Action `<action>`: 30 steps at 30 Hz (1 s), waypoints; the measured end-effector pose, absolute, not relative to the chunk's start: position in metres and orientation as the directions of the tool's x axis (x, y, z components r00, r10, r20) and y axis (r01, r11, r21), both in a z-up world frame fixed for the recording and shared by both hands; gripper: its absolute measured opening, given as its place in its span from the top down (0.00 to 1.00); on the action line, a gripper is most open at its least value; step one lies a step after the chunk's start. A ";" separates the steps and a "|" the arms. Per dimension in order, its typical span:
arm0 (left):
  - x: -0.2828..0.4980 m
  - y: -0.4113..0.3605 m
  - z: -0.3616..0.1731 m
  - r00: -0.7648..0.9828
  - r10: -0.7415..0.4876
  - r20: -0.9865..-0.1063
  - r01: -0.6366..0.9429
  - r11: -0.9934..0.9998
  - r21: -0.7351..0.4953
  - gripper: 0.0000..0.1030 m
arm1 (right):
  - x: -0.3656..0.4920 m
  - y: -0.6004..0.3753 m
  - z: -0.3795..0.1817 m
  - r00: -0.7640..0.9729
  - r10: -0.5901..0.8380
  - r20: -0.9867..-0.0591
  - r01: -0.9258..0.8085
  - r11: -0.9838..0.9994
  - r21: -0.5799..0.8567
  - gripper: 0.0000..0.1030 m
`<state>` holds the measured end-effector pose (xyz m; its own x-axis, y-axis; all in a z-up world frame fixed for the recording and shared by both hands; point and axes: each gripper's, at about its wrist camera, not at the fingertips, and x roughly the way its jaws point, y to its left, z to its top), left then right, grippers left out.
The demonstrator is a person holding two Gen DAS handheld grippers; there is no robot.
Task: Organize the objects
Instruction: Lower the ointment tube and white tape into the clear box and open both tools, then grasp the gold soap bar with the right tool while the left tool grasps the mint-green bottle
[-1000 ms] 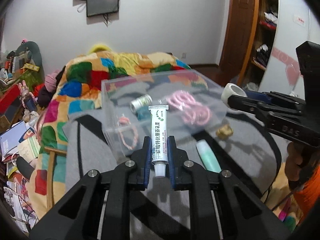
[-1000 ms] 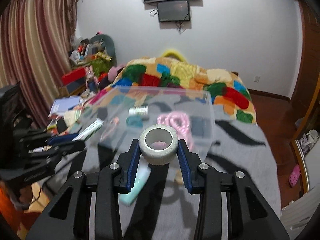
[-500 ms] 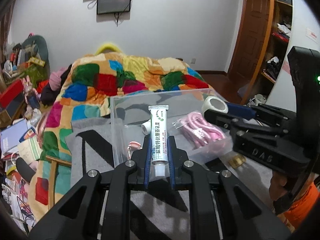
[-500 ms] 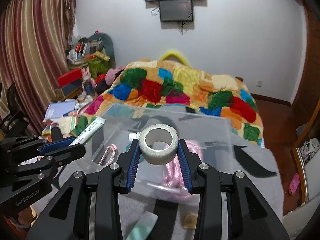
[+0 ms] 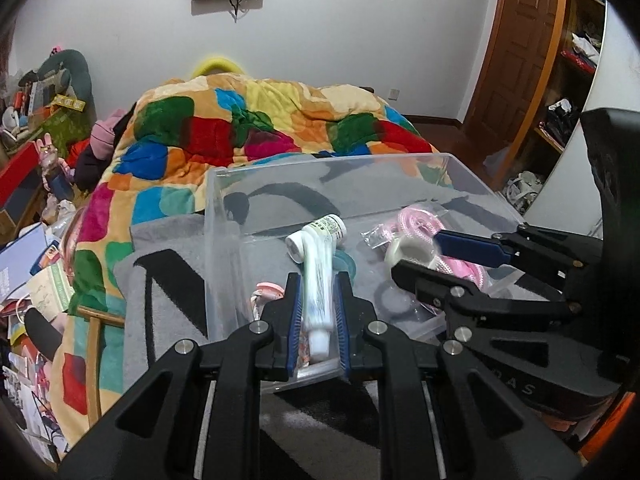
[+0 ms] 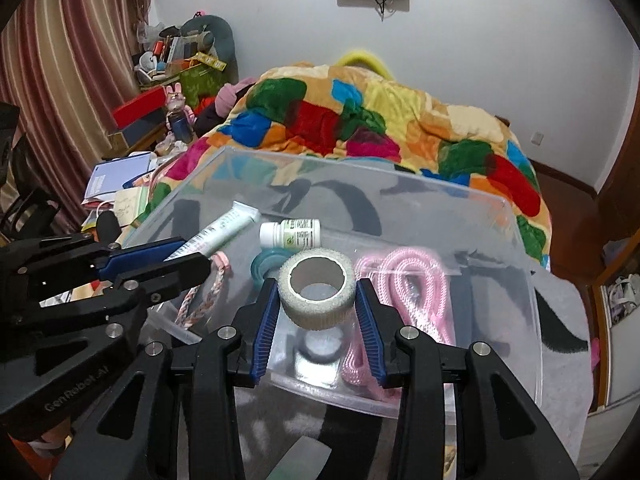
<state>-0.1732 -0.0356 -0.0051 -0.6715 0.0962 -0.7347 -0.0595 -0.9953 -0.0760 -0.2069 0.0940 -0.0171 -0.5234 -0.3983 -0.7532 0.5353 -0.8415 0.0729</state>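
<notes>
Left wrist view: I am pinching a white ointment tube [image 5: 318,280] in my left gripper [image 5: 316,316], its cap end toward the camera and its crimped tail pointing out over the clear plastic bin [image 5: 218,216]. I am holding it low, near the cap, so the long tail is hanging free above the bin's floor, ready for dropping. Beyond the tube, a white pill bottle [image 5: 326,230] is lying on its side, and a teal ring [image 5: 347,265] is peeking out beside it. My right gripper [image 5: 416,258] is reaching in from the right, gripping a roll of white tape [image 5: 408,250] over a bagged pink cord [image 5: 424,220]. The bin's near wall is sitting just under my fingers, so any lowering looks to me like it needs a forward reach first.

Right wrist view: My right gripper [image 6: 316,300] is clamping the roll of white tape [image 6: 317,286] across its width, hole facing up, hanging it over the bin [image 6: 516,240]. Bare floor is showing directly beneath the roll, between the teal ring [image 6: 264,266] and the pink cord [image 6: 408,280]; that gap is probably the landing spot. A braided bracelet [image 6: 204,300] is lying at the left, under my left gripper [image 6: 188,254], which is gripping the tube [image 6: 218,230]. The two tools are working close together, leaving little side room.
</notes>
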 end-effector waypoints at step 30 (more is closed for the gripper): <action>-0.109 0.011 -0.009 -0.674 0.145 -0.724 -0.149 -0.987 -0.059 0.33 | -0.153 0.189 -0.048 -0.554 -0.293 -0.779 0.473 -0.881 -0.005 0.36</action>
<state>-0.1094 0.0115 -0.0093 -0.6741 0.1450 -0.7242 -0.1487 -0.9871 -0.0593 -0.1530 0.1894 -0.0484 -0.5541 -0.2934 -0.7791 0.4731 -0.8810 -0.0047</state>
